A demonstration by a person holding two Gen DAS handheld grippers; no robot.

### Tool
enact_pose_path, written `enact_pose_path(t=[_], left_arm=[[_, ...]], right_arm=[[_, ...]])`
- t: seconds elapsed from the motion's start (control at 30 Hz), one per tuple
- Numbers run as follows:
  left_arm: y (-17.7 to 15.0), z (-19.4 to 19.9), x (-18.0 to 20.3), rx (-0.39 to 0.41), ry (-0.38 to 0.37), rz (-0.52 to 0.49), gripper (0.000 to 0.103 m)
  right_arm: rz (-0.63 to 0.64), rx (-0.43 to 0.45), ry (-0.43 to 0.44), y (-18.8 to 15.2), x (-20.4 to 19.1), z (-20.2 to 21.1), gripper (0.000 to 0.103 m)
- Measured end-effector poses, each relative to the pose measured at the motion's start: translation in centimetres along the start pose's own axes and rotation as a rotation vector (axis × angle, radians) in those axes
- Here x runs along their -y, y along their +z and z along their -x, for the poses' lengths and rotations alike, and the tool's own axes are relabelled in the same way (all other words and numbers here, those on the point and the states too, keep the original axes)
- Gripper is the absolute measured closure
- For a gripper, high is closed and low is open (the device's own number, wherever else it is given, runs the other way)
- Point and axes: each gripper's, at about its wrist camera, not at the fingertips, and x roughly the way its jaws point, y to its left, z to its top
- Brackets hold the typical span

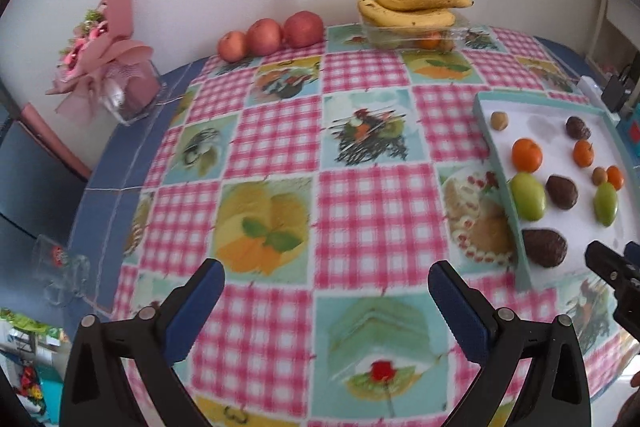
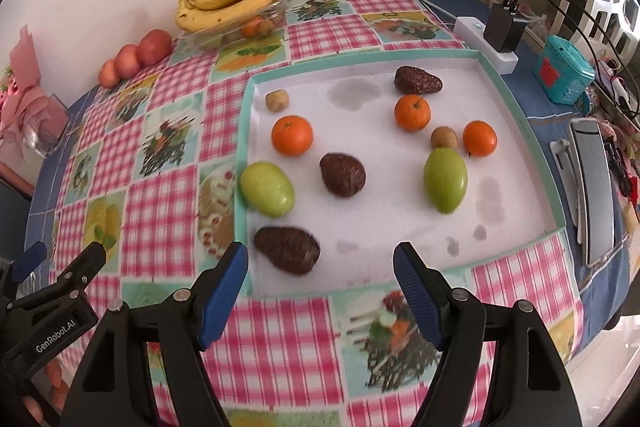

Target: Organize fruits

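- Blue-padded jaws of the right gripper (image 2: 320, 291) stood spread and empty just short of the tray (image 2: 520, 131); the left gripper (image 1: 326, 311), also spread, hovered over checked tablecloth (image 1: 360, 219) beside it.
- Inside the tray, oranges (image 2: 292, 135), green fruits (image 2: 267, 189) and brown fruits (image 2: 287, 249) lay scattered.
- Round fruit could roll from an off-centre pinch.
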Motion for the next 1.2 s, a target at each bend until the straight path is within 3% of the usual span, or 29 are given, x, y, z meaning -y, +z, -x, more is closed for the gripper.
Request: enact_pose_path(t=[0.3,0.73,1.2], left_arm=[[-1.5,1.0,-1.5,-0.033,-0.031,0.068,0.000],[-1.7,2.2,-1.9,0.016,-0.017,0.077,0.000],[-1.9,1.0,-2.7,-0.038,-0.042,0.127,0.000]], right_arm=[[0.021,0.002,0.014,-2.0,-0.5,1.3,0.027],[0.017,0.042,0.026,-2.2,-0.5,2.2,0.027],[0.004,0.038,0.023,-2.2,-0.2,1.8,0.027]])
